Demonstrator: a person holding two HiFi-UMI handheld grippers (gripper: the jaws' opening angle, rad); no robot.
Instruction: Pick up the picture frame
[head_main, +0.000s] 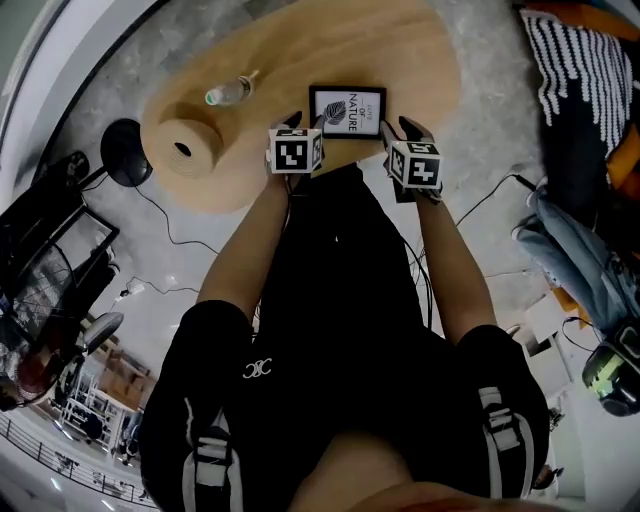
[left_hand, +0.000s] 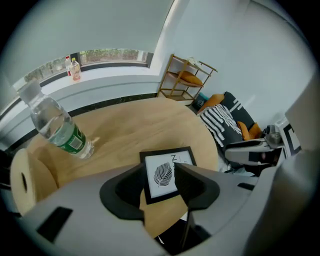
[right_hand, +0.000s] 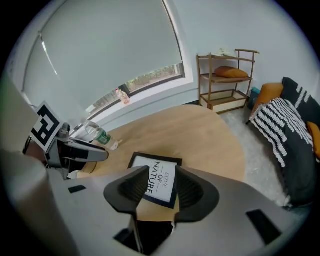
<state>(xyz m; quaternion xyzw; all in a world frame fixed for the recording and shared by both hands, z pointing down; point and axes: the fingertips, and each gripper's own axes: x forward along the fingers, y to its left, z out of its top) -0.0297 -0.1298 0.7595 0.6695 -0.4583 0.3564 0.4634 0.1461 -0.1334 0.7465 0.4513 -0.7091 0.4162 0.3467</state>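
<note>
Since the picture frame (head_main: 348, 111) lies flat and face up near the table's (head_main: 300, 50) close edge, both claws come at it from the person's side, tilted downward. The left gripper (head_main: 304, 126) sits at the frame's 7 o'clock corner and the right gripper (head_main: 401, 133) at its 5 o'clock corner. This looks like a two-sided pick, one claw per end. Both claws are released, jaws spread wide. Each gripper view shows the frame through the gap between its jaws, with nothing pinched. Whether any jaw tip already touches the frame's rim I cannot tell.

Past the frame, at its 10 o'clock, a water bottle (head_main: 230, 93) lies on its side, well clear of the pick.

The count is two grippers, one frame, one bottle on the table and one table. On the far windowsill (left_hand: 105, 72) stand what seem to be two more small bottles (left_hand: 73, 68).
</note>
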